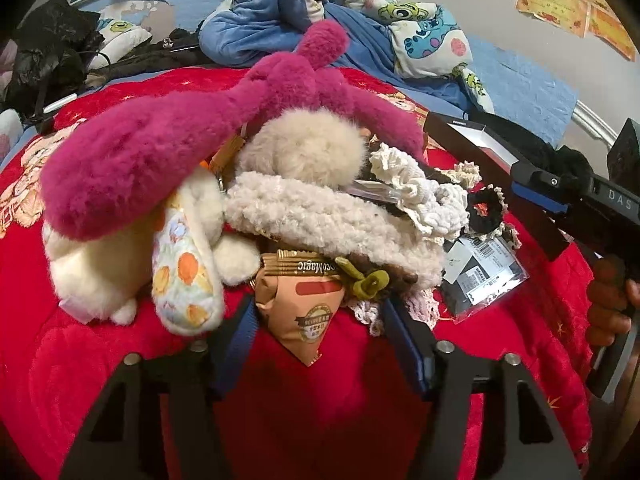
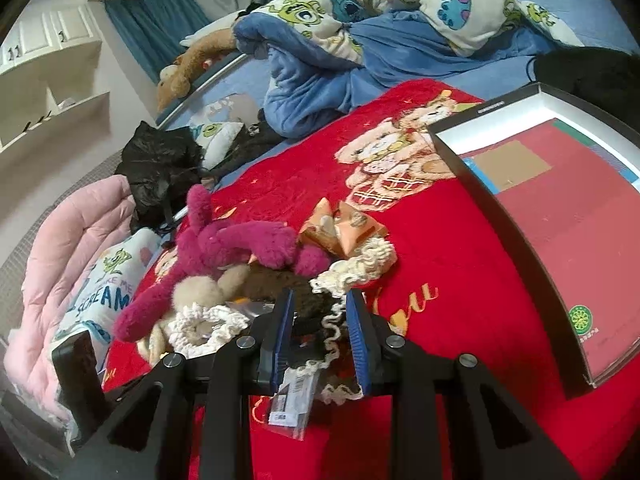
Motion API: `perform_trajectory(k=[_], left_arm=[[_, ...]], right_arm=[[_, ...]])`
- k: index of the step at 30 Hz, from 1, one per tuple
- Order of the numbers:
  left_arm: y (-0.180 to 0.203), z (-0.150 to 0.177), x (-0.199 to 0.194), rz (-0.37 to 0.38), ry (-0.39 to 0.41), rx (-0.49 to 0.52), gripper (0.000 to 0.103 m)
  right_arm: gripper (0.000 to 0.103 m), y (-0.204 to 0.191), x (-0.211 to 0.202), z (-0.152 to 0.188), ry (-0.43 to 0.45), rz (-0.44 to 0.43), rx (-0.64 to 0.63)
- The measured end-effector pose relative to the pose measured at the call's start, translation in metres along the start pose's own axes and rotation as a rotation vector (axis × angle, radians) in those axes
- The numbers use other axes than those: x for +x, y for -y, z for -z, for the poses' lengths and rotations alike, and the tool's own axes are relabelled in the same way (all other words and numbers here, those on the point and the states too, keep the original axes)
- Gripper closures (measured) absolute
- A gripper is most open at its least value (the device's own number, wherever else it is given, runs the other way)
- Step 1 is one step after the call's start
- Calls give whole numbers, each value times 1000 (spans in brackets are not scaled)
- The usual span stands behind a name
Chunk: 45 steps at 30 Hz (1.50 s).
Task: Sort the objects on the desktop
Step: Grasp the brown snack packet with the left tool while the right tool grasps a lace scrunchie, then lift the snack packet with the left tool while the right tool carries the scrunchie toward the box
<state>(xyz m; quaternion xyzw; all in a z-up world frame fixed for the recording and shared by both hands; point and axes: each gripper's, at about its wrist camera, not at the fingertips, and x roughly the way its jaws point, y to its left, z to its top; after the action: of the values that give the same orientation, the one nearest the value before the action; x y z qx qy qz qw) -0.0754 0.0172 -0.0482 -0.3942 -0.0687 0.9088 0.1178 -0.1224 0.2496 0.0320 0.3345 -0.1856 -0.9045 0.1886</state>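
A heap of soft items lies on the red blanket (image 1: 80,380). In it are a magenta plush toy (image 1: 160,160) (image 2: 224,248), a cream plush (image 1: 100,272), a beige fluffy band (image 1: 320,216) and a white crochet scrunchie (image 1: 416,192). My left gripper (image 1: 320,340) is open around a tan snack packet (image 1: 304,308); its right pad stands clear of the packet. My right gripper (image 2: 319,340) is shut on a black lace-trimmed scrunchie (image 2: 320,312), and a barcode tag (image 2: 292,400) hangs below it. The left wrist view shows that gripper (image 1: 520,188) at the right edge.
An open black box (image 2: 452,148) with a red inside stands on the blanket's right. Two more tan packets (image 2: 344,228) lie behind the heap. Blue and cartoon-print bedding (image 2: 360,40), a black bag (image 2: 160,160) and a pink quilt (image 2: 60,248) ring the blanket. A hand (image 1: 612,304) holds the right gripper.
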Motion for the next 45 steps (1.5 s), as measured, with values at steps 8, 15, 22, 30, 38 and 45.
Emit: perform_trajectory(k=[8, 15, 22, 30, 38, 45], left_arm=[[-7, 3, -2, -5, 1, -51, 71], [1, 12, -11, -47, 16, -16, 73], [-4, 24, -31, -56, 43, -35, 74], [-5, 25, -51, -44, 79, -38, 74], [6, 27, -69, -14, 111, -9, 74], [9, 28, -65, 1, 97, -15, 74]], right_arm=[[87, -10, 3, 3, -8, -56, -15], [93, -5, 9, 7, -43, -39, 3], [89, -1, 12, 7, -51, -17, 24], [85, 14, 8, 5, -37, -1, 90], [72, 20, 9, 7, -70, -57, 133], [85, 8, 26, 13, -119, -57, 99]])
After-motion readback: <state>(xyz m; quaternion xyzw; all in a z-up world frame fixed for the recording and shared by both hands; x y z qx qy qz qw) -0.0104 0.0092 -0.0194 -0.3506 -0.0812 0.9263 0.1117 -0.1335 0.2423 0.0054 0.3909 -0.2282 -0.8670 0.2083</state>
